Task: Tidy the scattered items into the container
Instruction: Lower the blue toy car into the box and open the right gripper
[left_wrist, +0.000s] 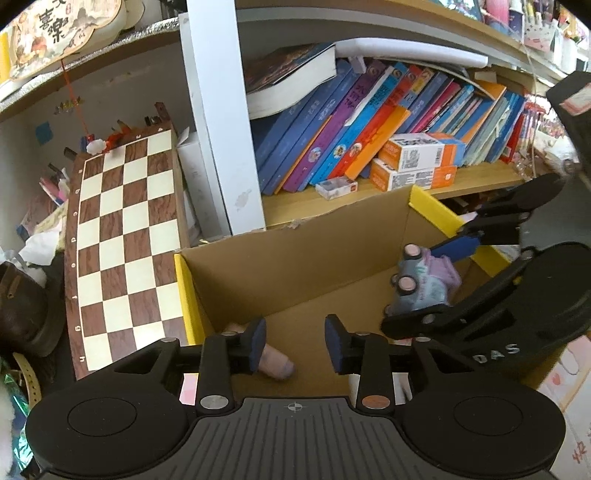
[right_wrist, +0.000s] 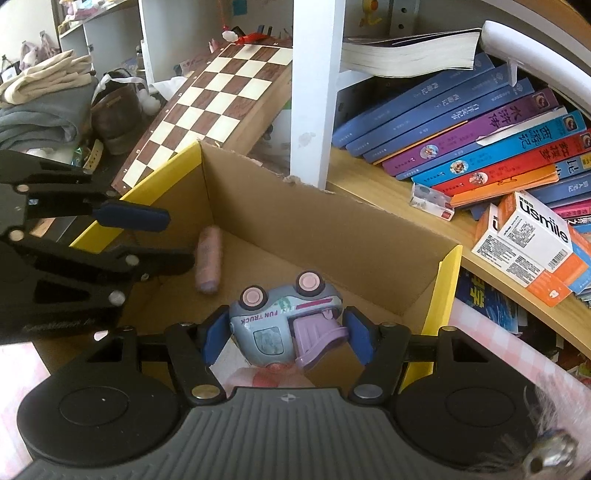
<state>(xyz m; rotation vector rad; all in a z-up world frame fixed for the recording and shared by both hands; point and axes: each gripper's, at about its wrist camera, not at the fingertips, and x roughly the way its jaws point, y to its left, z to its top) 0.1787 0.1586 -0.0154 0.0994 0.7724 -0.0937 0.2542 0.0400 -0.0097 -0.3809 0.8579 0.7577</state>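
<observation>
My right gripper (right_wrist: 284, 338) clamps the upturned toy truck (right_wrist: 284, 317) above the cardboard box (right_wrist: 314, 221), straight below it, while my emptied left gripper (left_wrist: 295, 349) gapes over the pink roll (left_wrist: 275, 363).

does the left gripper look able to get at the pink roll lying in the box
Probably yes: the left gripper is open just above the pink roll inside the cardboard box, nothing between; the toy truck sits aside in the right gripper.

The left gripper (left_wrist: 295, 345) points steeply downward, jaws parted with nothing between its pads. The right gripper (right_wrist: 284, 334), tilted down likewise, has both pads pressed against what sits between its fingers
</observation>
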